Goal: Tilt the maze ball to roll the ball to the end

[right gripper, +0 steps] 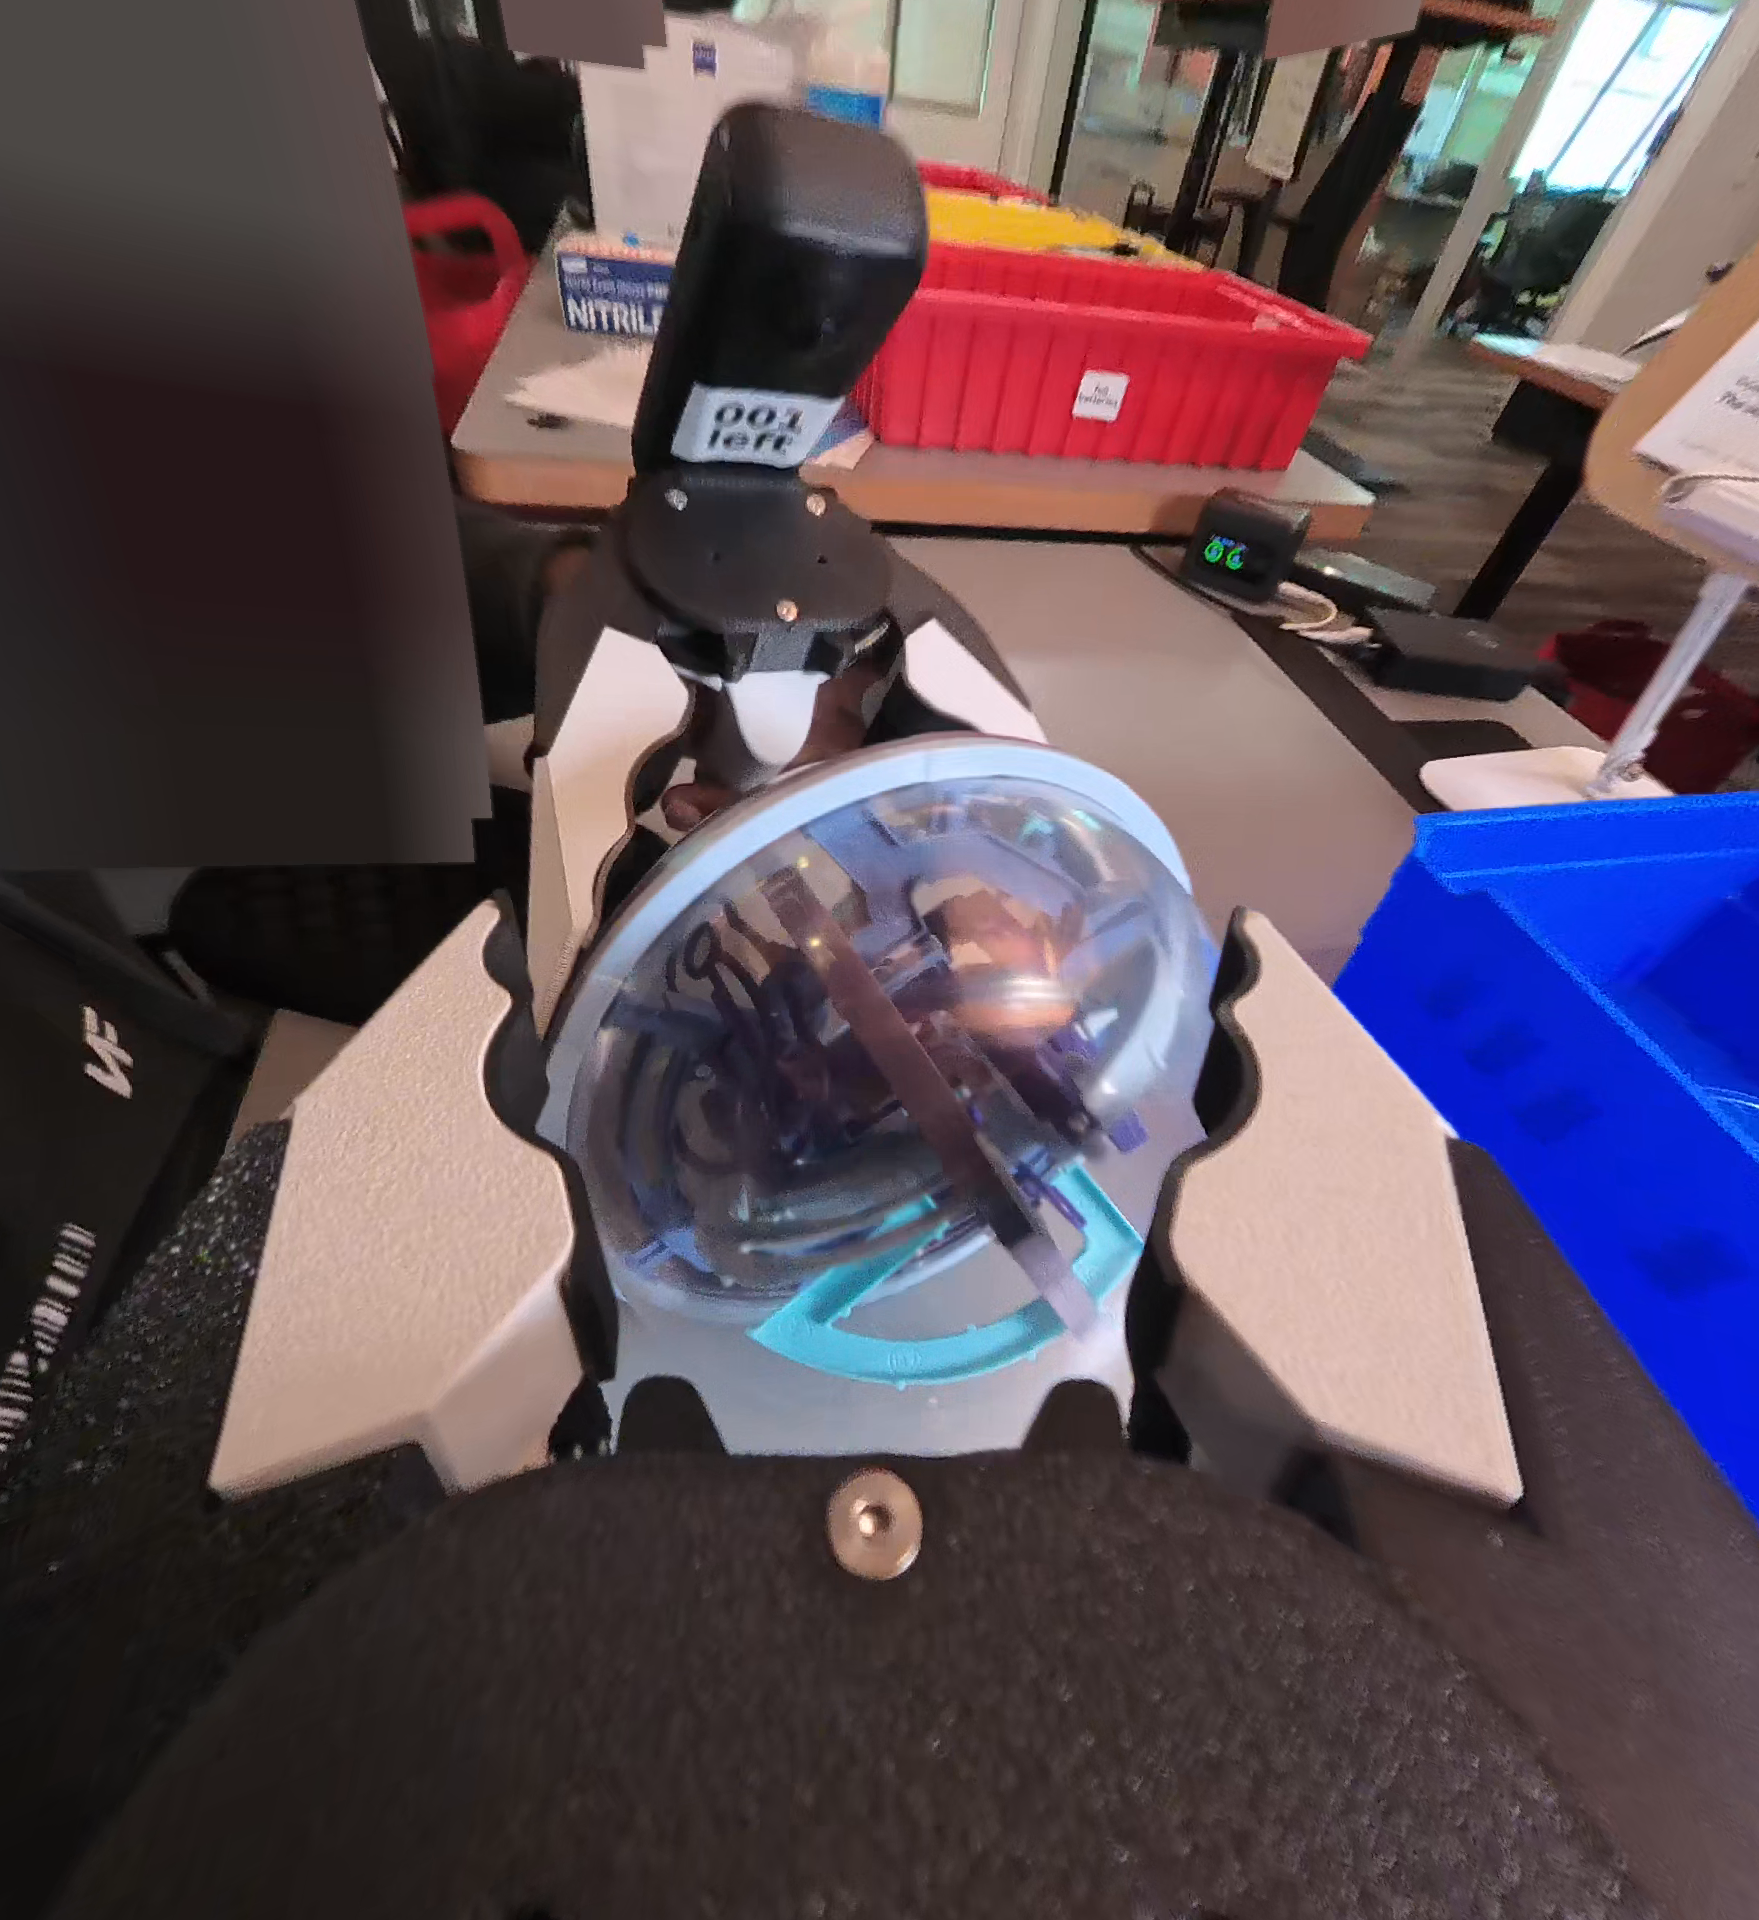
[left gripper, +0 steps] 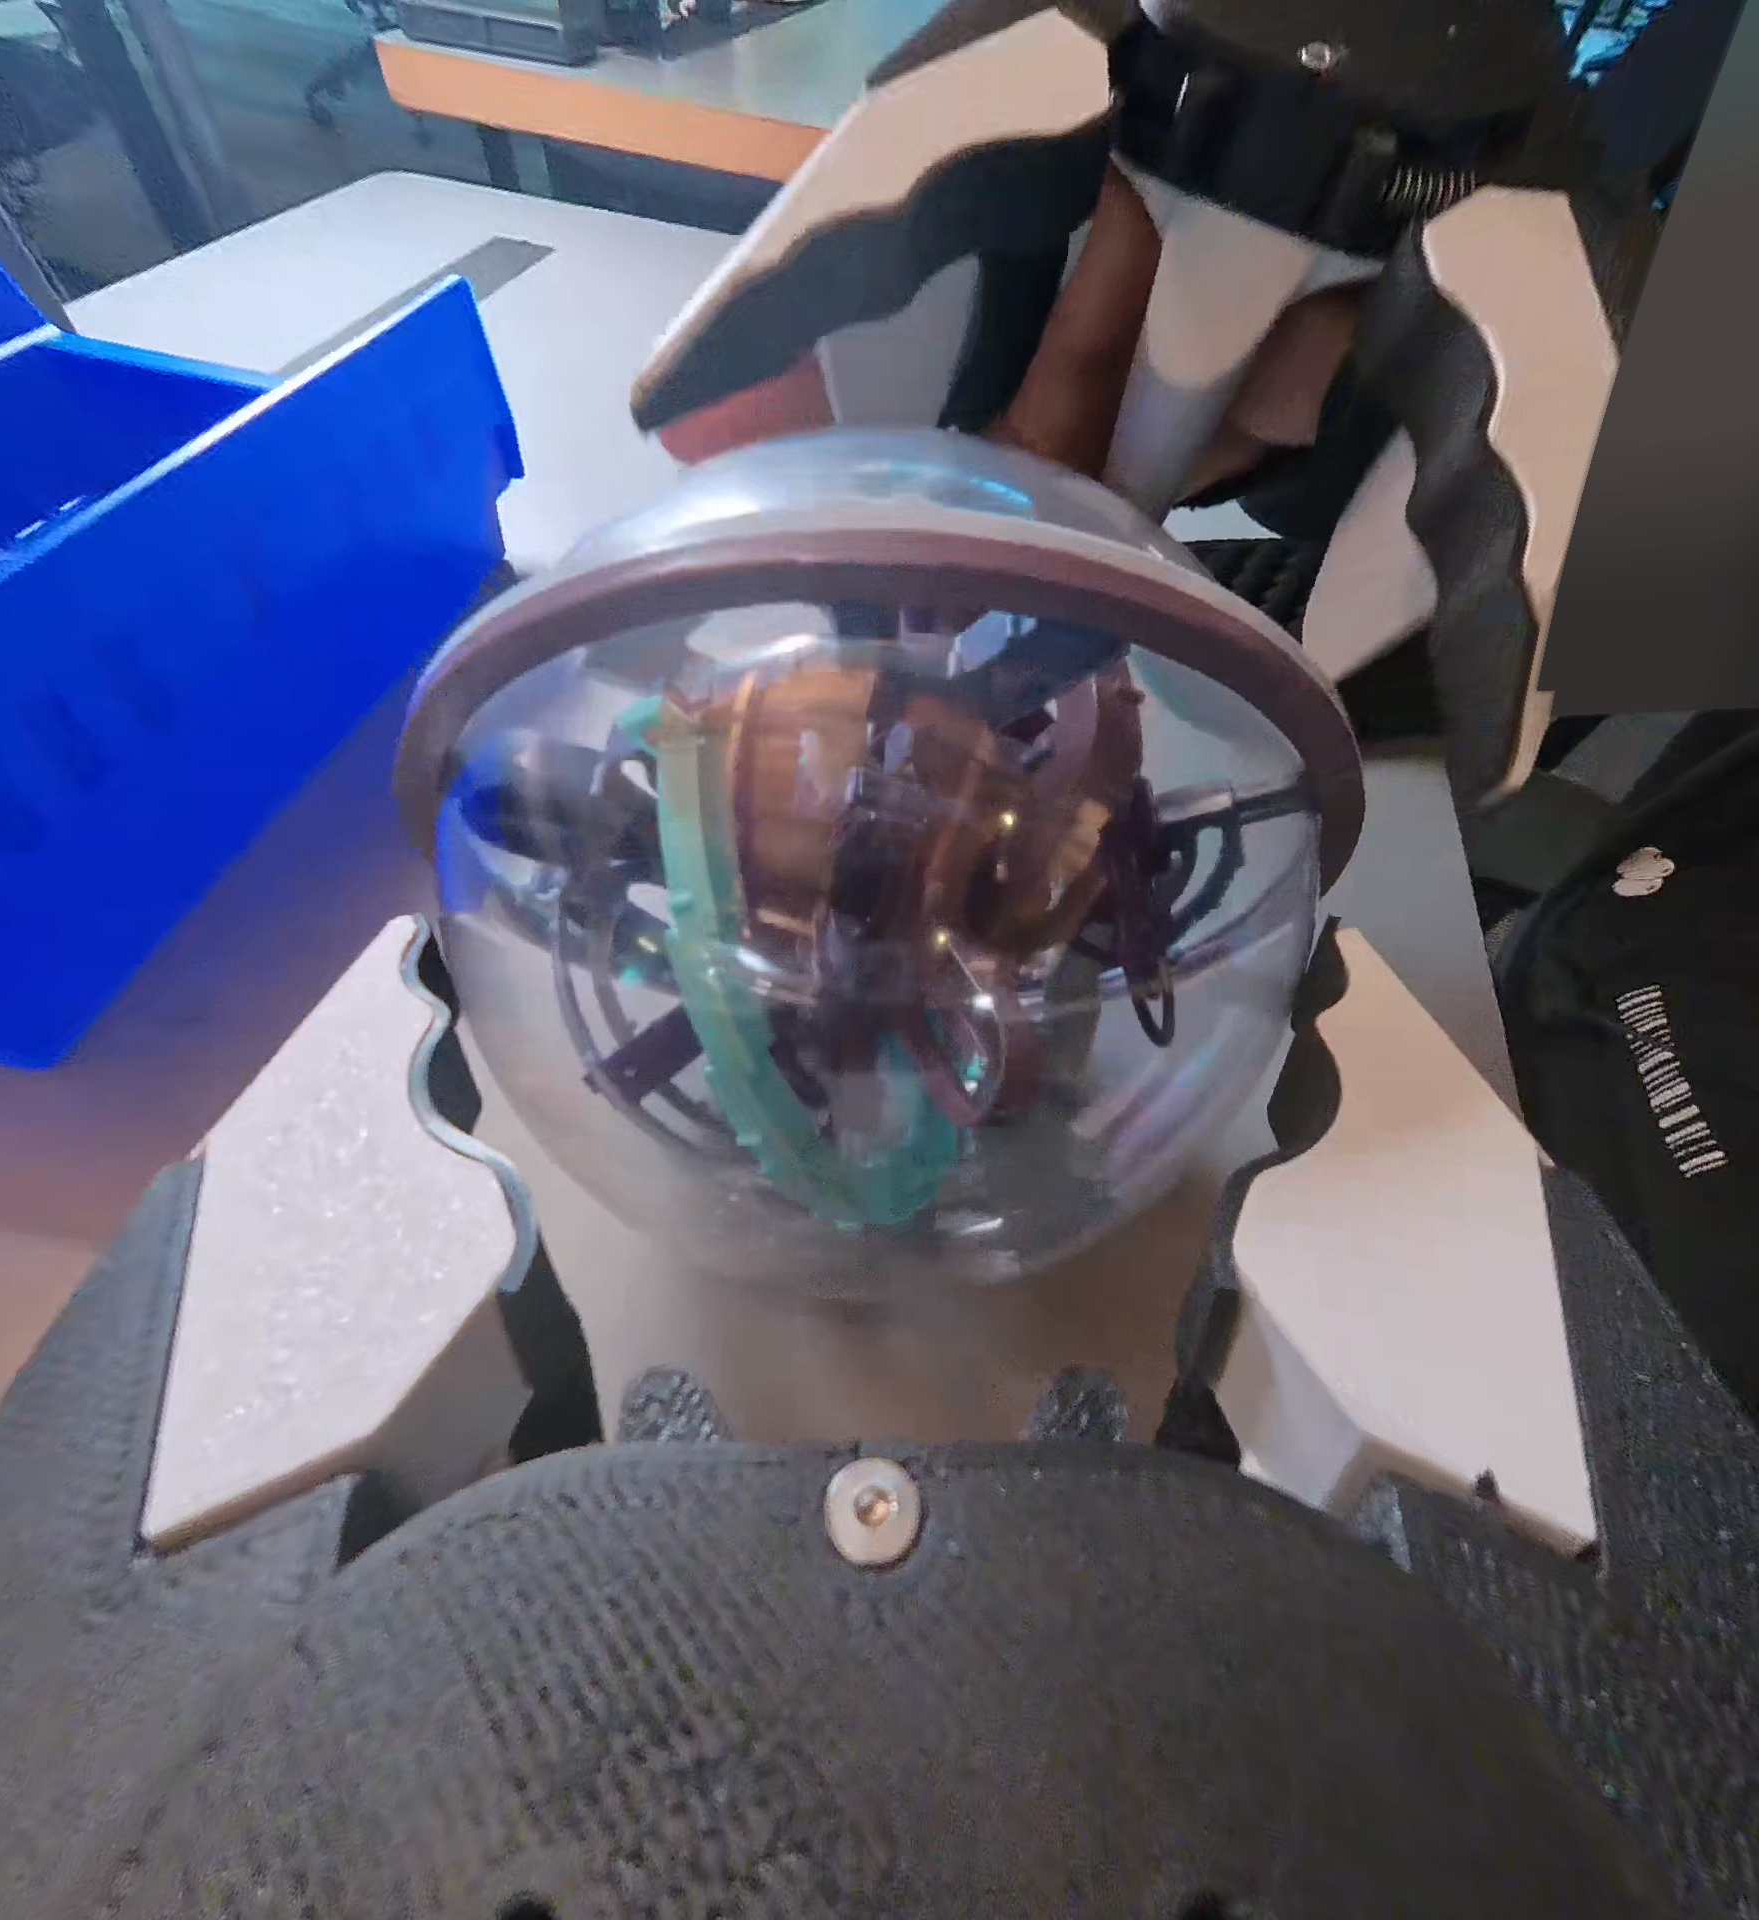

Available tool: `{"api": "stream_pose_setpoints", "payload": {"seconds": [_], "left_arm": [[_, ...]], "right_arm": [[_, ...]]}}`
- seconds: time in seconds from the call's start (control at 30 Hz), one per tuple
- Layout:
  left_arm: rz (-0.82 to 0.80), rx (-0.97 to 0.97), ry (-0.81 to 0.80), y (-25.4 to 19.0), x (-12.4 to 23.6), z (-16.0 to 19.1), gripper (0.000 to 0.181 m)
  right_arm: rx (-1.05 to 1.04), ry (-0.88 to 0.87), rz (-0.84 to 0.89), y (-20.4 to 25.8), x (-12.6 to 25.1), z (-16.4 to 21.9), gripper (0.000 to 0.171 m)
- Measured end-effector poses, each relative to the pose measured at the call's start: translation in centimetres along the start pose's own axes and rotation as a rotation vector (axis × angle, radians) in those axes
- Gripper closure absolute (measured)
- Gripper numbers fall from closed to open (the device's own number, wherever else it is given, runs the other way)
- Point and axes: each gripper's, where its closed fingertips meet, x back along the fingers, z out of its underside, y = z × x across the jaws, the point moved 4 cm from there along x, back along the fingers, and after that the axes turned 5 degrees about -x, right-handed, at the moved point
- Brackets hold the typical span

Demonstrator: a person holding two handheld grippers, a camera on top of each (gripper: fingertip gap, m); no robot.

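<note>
Both grippers, left gripper (left gripper: pixel 870 1049) and right gripper (right gripper: pixel 880 1101), have their jaws pinching the clear maze ball (left gripper: pixel 880 904) from opposite sides. Its equator ring is tilted, not level. Blue bin (left gripper: pixel 179 644) sits just beside.

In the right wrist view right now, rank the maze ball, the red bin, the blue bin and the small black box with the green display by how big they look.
1. maze ball, close to the camera
2. blue bin, cropped by the edge
3. red bin, far back
4. small black box

The first two are unsure.
</note>
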Motion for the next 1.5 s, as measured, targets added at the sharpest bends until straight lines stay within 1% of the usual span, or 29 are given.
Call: {"api": "stream_pose_setpoints", "payload": {"seconds": [0.07, 0.17, 0.27, 0.33, 0.37, 0.6, 0.83, 1.0, 1.17, 1.33, 1.5], "left_arm": [[0.009, 0.007, 0.022, 0.3, -0.3, 0.7, 0.028], [0.036, -0.012, 0.021, 0.1, -0.6, 1.4, 0.031], [0.058, -0.031, -0.013, 0.2, -0.7, 1.2, 0.032], [0.081, -0.018, -0.029, 0.5, -0.9, 1.1, 0.033], [0.091, -0.008, -0.041, 0.8, -1.0, 1.1, 0.033], [0.228, 0.109, -0.103, 1.7, -1.0, 2.1, 0.033], [0.282, 0.132, -0.175, 1.8, -1.3, 2.1, 0.034], [0.338, 0.128, -0.154, 1.2, -1.8, 2.8, 0.035], [0.340, 0.144, -0.170, 1.5, -1.9, 2.5, 0.035], [0.256, 0.094, -0.250, 2.2, -1.2, 1.1, 0.037], [0.209, 0.036, -0.306, 2.0, -0.4, -0.2, 0.039]], "right_arm": [[0.007, -0.026, 0.012, -0.9, 1.2, 0.3, 0.041], [-0.011, -0.006, 0.023, -2.1, 2.8, 2.4, 0.037], [-0.089, 0.004, -0.006, -2.8, 3.2, 4.8, 0.035], [-0.127, -0.009, -0.033, -2.7, 2.8, 5.4, 0.037], [-0.125, -0.011, -0.039, -2.7, 2.6, 5.5, 0.039], [-0.127, -0.068, -0.030, -2.8, 2.3, 5.4, 0.040], [-0.137, -0.107, -0.017, -2.6, 2.9, 5.8, 0.043], [-0.128, -0.161, -0.030, -2.3, 3.2, 5.2, 0.045], [-0.145, -0.168, -0.037, -2.6, 3.4, 5.4, 0.045], [-0.097, -0.085, -0.023, -2.9, 3.4, 6.9, 0.045], [-0.050, -0.060, -0.016, -2.8, 3.1, 7.4, 0.044]]}}
